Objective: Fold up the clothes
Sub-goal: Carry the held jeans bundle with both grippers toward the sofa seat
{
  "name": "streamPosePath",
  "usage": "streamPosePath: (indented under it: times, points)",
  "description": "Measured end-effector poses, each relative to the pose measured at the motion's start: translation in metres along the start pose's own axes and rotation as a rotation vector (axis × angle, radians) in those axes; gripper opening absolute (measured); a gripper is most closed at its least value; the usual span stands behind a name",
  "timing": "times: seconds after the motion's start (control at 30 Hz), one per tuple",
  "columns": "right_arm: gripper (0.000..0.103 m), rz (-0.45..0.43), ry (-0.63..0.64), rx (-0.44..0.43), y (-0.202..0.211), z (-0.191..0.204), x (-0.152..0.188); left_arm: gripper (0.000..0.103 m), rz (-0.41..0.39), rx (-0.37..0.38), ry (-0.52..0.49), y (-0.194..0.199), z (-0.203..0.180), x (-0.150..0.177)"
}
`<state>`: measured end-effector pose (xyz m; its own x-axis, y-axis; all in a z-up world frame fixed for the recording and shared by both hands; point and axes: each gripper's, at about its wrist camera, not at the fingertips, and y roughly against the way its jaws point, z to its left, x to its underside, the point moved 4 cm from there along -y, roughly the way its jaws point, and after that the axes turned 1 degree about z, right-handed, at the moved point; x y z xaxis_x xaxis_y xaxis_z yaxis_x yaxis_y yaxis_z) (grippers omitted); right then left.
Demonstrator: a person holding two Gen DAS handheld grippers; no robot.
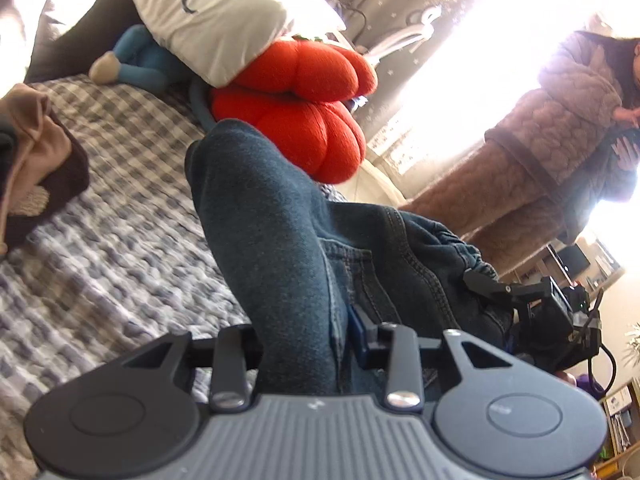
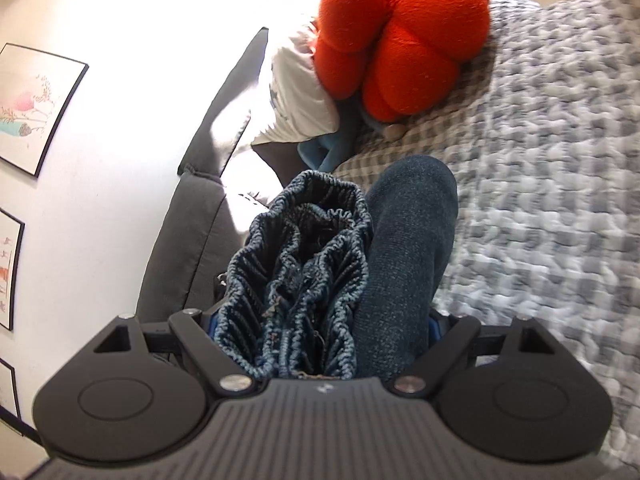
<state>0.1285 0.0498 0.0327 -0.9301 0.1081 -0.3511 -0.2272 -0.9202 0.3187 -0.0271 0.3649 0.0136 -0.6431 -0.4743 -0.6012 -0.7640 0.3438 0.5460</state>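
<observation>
A pair of dark blue jeans (image 1: 272,220) hangs lifted above the checked bed cover (image 1: 120,240). My left gripper (image 1: 304,344) is shut on a fold of the denim near a pocket seam, and the cloth hides its fingertips. In the right wrist view my right gripper (image 2: 320,328) is shut wide on the bunched elastic waistband (image 2: 304,240) together with a doubled trouser leg (image 2: 404,240). The left wrist view shows the right gripper's body (image 1: 552,312) at the lower right, clamped on the waistband end.
A red pumpkin cushion (image 1: 304,108), a white pillow (image 1: 208,20) and a blue plush toy (image 1: 140,60) lie at the head of the bed. A brown and beige garment (image 1: 36,160) lies at the left. A person in a quilted robe (image 1: 560,120) stands beside the bed.
</observation>
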Motion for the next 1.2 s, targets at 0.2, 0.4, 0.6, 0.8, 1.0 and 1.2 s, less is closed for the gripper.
streamPosePath:
  times: [0.2,0.4,0.6,0.8,1.0,1.2]
  points:
    - [0.087,0.112,0.078,-0.062,-0.064,0.06,-0.017,0.035,-0.127,-0.07,0.078,0.057,0.024,-0.019]
    - [0.087,0.193,0.138,-0.094,-0.13,0.11,-0.022,0.034,-0.24,-0.138,0.173,0.097,0.055,-0.038]
    - [0.087,0.247,0.162,-0.158,-0.183,0.148,-0.024,0.034,-0.365,-0.219,0.176,0.136,0.068,-0.062]
    - [0.087,0.299,0.211,-0.205,-0.236,0.196,-0.026,0.034,-0.481,-0.302,0.206,0.177,0.078,-0.073]
    - [0.087,0.366,0.272,-0.236,-0.287,0.236,-0.018,0.034,-0.58,-0.382,0.244,0.207,0.096,-0.076]
    - [0.087,0.423,0.299,-0.263,-0.333,0.263,-0.008,0.034,-0.655,-0.449,0.269,0.226,0.112,-0.077]
